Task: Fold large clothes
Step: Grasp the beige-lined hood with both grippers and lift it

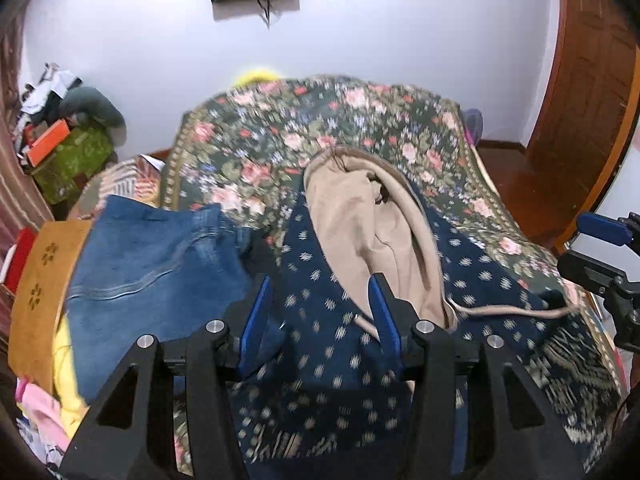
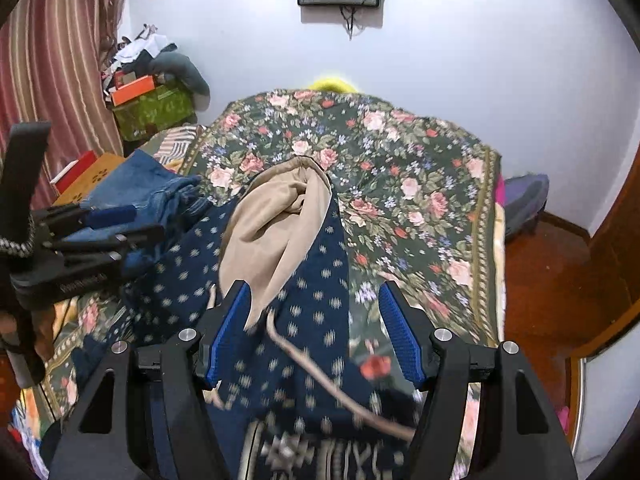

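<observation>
A navy patterned garment point(image 1: 480, 276) point(image 2: 320, 280) with a beige lining point(image 1: 360, 216) point(image 2: 272, 216) lies bunched on a floral bedspread point(image 1: 320, 120) point(image 2: 400, 168). A beige drawstring point(image 2: 312, 364) trails across it. My left gripper point(image 1: 322, 308) hovers over its left part, jaws apart, nothing pinched. My right gripper point(image 2: 316, 320) stands open above the garment's right side, with cloth under it and not between the pads. Each gripper shows at the edge of the other's view: the right gripper point(image 1: 600, 232) at right, the left gripper point(image 2: 108, 220) at left. Folded blue jeans point(image 1: 152, 256) point(image 2: 152, 184) lie to the left.
A brown cardboard box point(image 1: 40, 292) and loose clothes sit at the bed's left edge. A green box point(image 2: 152, 112) piled with things stands by the striped curtain point(image 2: 52, 60). A wooden door point(image 1: 580, 100) and a red-brown floor point(image 2: 552, 280) are on the right.
</observation>
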Action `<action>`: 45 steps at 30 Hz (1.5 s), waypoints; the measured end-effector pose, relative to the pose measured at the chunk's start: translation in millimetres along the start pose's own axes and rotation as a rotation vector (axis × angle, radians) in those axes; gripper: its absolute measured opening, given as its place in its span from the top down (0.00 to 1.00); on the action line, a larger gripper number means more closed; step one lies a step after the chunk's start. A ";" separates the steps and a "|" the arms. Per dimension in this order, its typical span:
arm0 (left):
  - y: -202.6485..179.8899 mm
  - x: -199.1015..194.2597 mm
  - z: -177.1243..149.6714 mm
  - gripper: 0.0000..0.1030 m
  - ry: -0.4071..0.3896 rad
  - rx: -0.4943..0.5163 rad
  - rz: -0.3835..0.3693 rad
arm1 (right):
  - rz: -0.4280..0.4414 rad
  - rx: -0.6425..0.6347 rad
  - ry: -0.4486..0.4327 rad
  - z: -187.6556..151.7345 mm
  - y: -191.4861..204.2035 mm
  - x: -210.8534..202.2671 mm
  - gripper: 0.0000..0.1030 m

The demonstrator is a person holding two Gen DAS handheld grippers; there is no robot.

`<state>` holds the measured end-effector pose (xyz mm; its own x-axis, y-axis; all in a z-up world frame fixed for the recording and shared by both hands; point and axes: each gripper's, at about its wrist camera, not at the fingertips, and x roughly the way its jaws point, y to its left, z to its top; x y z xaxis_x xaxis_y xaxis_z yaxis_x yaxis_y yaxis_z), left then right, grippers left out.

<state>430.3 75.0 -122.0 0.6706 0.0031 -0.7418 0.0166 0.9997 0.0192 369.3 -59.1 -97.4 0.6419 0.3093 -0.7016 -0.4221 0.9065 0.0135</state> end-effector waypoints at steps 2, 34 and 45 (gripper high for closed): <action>-1.1 24.5 8.3 0.52 0.030 -0.002 0.012 | 0.001 0.012 0.022 7.7 -3.8 19.9 0.39; 9.8 8.4 8.0 0.96 -0.013 -0.048 -0.125 | 0.158 0.073 0.040 15.4 -8.1 16.0 0.92; 8.1 -120.8 -88.2 0.96 -0.047 0.013 -0.167 | 0.237 0.047 0.013 -61.8 19.8 -90.1 0.92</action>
<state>284.0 85.0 -91.3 0.6919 -0.1648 -0.7029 0.1402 0.9857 -0.0931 263.5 -86.7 -78.0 0.5197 0.5115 -0.6843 -0.5293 0.8215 0.2120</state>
